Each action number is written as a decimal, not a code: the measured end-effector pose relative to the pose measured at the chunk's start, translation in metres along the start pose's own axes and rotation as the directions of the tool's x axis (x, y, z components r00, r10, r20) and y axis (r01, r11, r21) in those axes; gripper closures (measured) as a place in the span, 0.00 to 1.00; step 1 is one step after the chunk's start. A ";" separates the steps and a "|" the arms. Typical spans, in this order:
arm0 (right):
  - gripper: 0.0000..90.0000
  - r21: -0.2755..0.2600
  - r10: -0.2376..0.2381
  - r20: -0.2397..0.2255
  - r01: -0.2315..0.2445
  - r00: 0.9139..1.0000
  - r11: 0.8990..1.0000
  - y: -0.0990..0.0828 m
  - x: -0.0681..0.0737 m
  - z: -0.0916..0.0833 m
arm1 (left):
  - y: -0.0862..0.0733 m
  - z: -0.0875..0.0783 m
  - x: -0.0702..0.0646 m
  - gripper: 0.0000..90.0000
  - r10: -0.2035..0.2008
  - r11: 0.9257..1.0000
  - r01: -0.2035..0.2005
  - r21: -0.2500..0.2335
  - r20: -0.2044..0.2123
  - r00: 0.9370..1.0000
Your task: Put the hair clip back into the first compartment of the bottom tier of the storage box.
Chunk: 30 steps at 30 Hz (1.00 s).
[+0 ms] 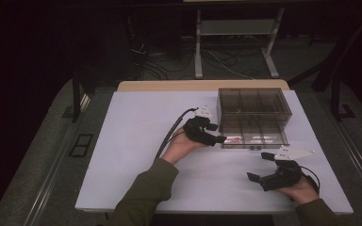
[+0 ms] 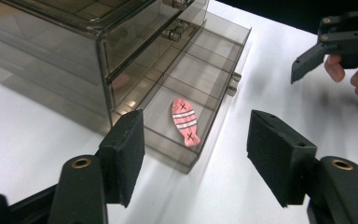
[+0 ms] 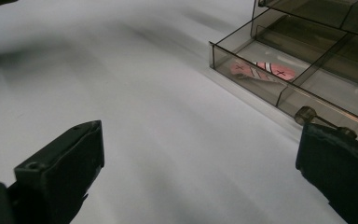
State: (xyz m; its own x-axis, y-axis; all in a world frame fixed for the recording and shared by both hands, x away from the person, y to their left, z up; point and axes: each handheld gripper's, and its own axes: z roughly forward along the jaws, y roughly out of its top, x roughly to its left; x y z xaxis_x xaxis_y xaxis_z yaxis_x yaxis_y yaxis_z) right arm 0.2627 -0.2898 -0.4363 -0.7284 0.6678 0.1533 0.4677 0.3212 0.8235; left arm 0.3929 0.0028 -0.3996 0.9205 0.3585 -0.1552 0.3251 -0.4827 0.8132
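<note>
A smoky clear drawer box [image 1: 254,107] sits on the white table [image 1: 136,155], toward 1 o'clock from the table's middle in the high view. Its bottom drawer [image 1: 254,139] is pulled out toward the person, with two small knobs on its front. In the drawer's leftmost compartment lies a flat pink fish [image 2: 186,121] with white stripes and two black crosses; it rests on the drawer floor, apart from both grippers. The left gripper [image 1: 215,135], held in the left hand [image 1: 181,146], sits just at the drawer's left end, at about 9 o'clock from the drawer. In the left gripper view its jaws stand wide apart with nothing between them, and the fish lies beyond the gap, toward 12 o'clock. The right gripper [image 1: 258,168], in the right hand [image 1: 301,188], hangs over bare table at about 6 o'clock from the drawer, near but clear of its front. In the right gripper view its jaws are also spread wide and hold nothing; the drawer corner and fish [image 3: 261,71] show at 1 o'clock, and a drawer knob [image 3: 305,114] just above the right-hand jaw.
</note>
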 end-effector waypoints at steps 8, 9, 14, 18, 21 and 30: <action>0.01 0.003 -0.002 0.003 0.002 1.000 1.000 0.000 0.001 0.000 | -0.009 -0.020 -0.002 0.35 0.006 1.000 -0.007 -0.021 -0.009 1.000; 0.01 0.003 -0.002 0.003 0.002 1.000 1.000 0.000 0.000 0.000 | -0.010 -0.023 -0.002 0.34 0.008 1.000 -0.008 -0.023 -0.014 1.000; 0.01 0.002 -0.002 0.003 0.002 1.000 1.000 0.000 0.001 0.000 | -0.020 -0.033 -0.002 0.32 -0.004 0.999 0.003 -0.034 -0.029 1.000; 0.01 0.001 -0.007 0.005 0.007 1.000 1.000 0.000 0.001 0.000 | -0.029 -0.042 -0.002 0.30 -0.007 0.999 0.005 -0.050 -0.043 0.999; 0.01 0.001 -0.005 0.005 0.005 1.000 1.000 0.000 0.001 0.000 | -0.036 -0.049 -0.003 0.29 -0.016 0.998 0.013 -0.062 -0.057 0.998; 0.01 0.002 -0.007 0.011 0.007 1.000 1.000 0.000 0.001 0.001 | -0.059 -0.076 -0.004 0.23 -0.043 0.995 0.033 -0.092 -0.107 0.993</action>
State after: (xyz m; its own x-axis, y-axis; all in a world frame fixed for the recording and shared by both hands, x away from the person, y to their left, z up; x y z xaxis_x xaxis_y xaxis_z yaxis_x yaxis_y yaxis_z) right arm 0.2621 -0.2882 -0.4364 -0.7260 0.6729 0.1419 0.4641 0.3271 0.8232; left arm 0.3532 0.0908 -0.4042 0.8773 0.4621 -0.1294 0.3340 -0.3945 0.8560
